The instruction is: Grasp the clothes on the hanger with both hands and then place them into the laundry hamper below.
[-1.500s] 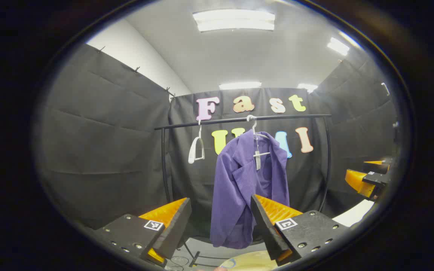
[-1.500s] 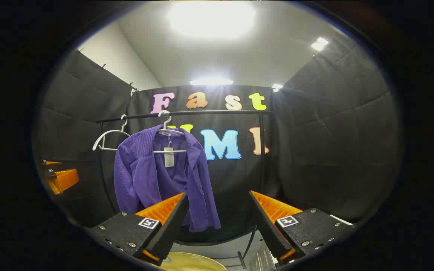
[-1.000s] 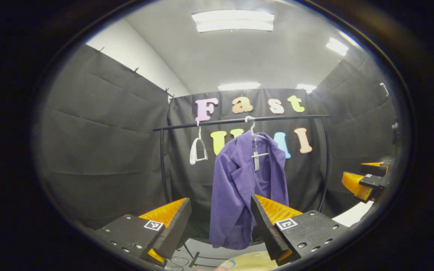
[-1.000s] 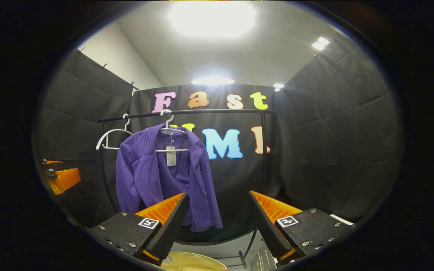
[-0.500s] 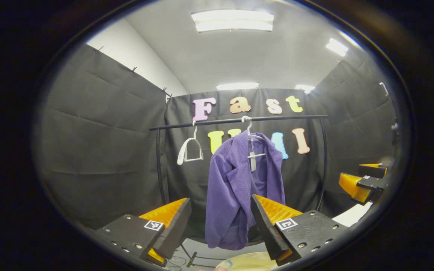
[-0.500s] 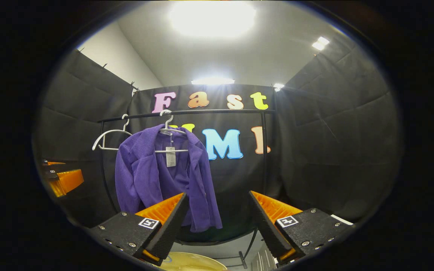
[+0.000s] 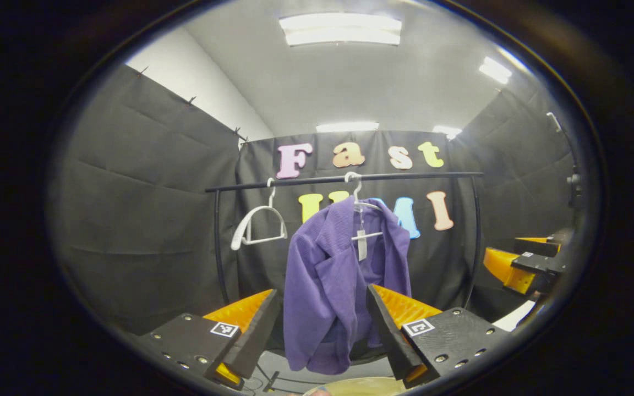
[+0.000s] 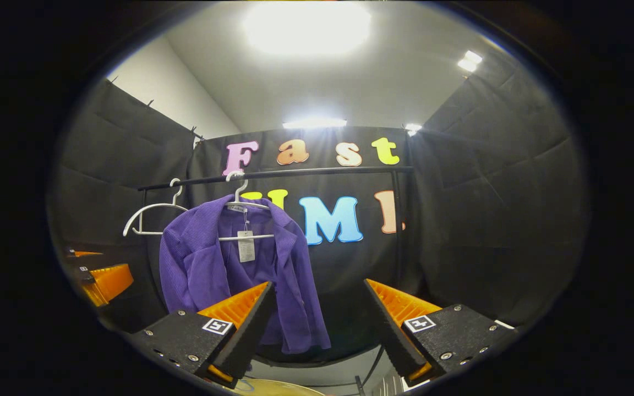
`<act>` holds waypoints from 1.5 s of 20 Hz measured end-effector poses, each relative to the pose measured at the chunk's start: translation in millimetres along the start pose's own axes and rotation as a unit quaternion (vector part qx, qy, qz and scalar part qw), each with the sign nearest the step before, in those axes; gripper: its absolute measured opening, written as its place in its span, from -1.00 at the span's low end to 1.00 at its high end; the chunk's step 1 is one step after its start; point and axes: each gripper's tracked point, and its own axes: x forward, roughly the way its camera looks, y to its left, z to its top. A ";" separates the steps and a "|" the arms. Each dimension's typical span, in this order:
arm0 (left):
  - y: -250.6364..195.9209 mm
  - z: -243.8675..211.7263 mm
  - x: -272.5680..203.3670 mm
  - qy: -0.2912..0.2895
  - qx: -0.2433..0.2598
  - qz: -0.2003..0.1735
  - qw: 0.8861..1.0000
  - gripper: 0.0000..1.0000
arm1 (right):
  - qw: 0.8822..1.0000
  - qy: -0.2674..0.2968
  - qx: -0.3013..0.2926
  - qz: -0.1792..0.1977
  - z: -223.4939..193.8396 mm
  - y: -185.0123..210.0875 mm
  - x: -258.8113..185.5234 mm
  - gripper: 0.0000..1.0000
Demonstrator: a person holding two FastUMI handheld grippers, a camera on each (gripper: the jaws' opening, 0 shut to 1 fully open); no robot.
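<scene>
Purple jacket (image 7: 333, 275) on hanger (image 8: 240, 204), hamper rim (image 7: 361, 387) below; both grippers' fingers (image 7: 251, 335) spread, empty.

Lower hem of the purple jacket (image 7: 328, 286) partly hidden behind the left gripper's (image 7: 322, 324) fingers. Laundry hamper (image 7: 358, 388) cut off at the bottom edge, just a pale rim sliver. Print on the hang tag (image 8: 246, 246) too small to tell. Right gripper (image 7: 526, 264) clipped at the far right edge.
</scene>
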 end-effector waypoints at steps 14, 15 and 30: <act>-23.8 12.7 119.4 -0.004 0.000 0.054 0.999 0.93 | 0.995 -0.029 0.011 0.094 20.9 37.8 122.5 0.90; -26.1 12.1 127.0 -0.004 0.001 0.057 0.998 0.93 | 0.995 -0.031 0.013 0.098 21.8 39.7 131.8 0.94; -39.1 -44.0 248.8 0.040 0.031 0.132 0.990 0.84 | 0.986 0.015 0.046 0.157 -19.4 73.5 272.0 0.92</act>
